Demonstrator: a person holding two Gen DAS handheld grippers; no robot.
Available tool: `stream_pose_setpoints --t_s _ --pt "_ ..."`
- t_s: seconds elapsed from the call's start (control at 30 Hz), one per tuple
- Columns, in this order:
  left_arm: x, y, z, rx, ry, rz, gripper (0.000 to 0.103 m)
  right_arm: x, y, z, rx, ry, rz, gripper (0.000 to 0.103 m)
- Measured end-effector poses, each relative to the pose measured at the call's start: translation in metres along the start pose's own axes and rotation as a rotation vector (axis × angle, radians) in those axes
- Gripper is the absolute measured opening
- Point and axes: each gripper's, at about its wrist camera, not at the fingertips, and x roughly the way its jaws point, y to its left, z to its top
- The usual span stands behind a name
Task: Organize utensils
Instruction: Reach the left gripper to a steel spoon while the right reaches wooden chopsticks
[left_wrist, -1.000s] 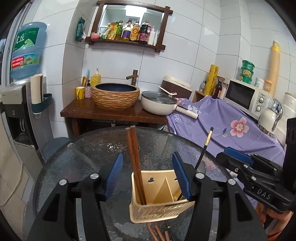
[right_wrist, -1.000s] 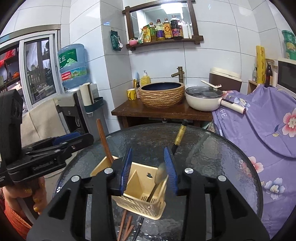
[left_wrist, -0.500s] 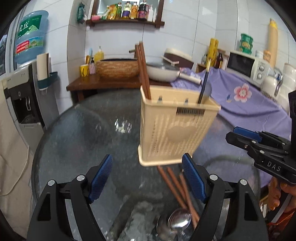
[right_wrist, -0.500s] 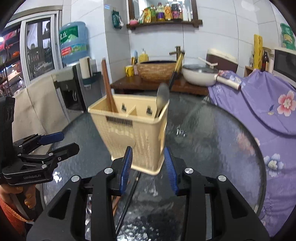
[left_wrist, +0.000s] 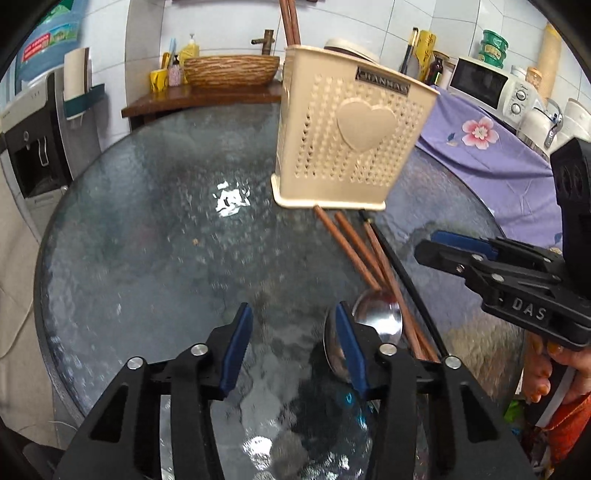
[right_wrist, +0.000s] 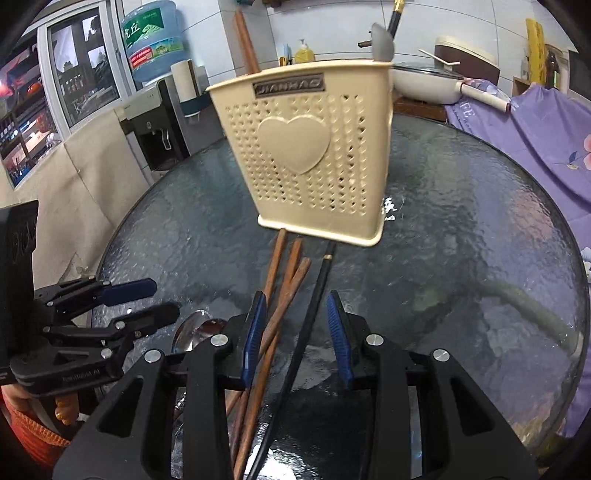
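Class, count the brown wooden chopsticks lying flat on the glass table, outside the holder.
3. All three brown wooden chopsticks lie fanned together on the round glass table, just in front of the beige plastic utensil holder. Their near ends are hidden.

Left gripper (left_wrist: 291, 336), black frame with blue pads, angled down; jaws partly apart, just been closing, nothing pressed between the pads. Seen from the right wrist camera it sits at lower left (right_wrist: 144, 302), fingers stacked one above the other.

Right gripper (right_wrist: 297, 326), same black-and-blue build, also tilted downward; jaws narrower, just been closing, pads not pressing on anything. In the left wrist view it reaches in from the right (left_wrist: 439, 245), a hand (left_wrist: 554, 373) with orange-painted nails wrapped round its grip.
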Motion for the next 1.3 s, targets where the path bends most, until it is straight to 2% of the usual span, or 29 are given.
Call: stream_pose_setpoints --t_s 0.23,0.3,0.5,0.97,1.1,1.3 --pt "0.005 -0.006 -0.011 0.013 0.015 0.001 0.041 0.014 0.011 -0.001 -0.006 0.038 -0.003 0.029" --pt "0.006 -0.006 -0.012 0.018 0.022 -0.002 0.040 0.020 0.011 0.000 0.000 0.047 -0.004 0.023" --pt "0.010 -0.012 -0.011 0.043 0.025 0.016 0.035 0.033 0.008 0.004 0.035 0.075 0.000 0.020" --pt "0.020 -0.025 -0.009 0.106 0.033 0.020 0.011 0.050 -0.002 0.009 0.114 0.121 0.050 0.012" --pt "0.025 -0.022 -0.002 0.135 0.028 0.054 0.007 0.048 -0.004 0.010 0.128 0.116 0.062 0.012" --pt "0.037 -0.007 0.016 0.153 0.027 0.100 0.007 0.046 -0.009 0.010 0.134 0.114 0.067 0.012"
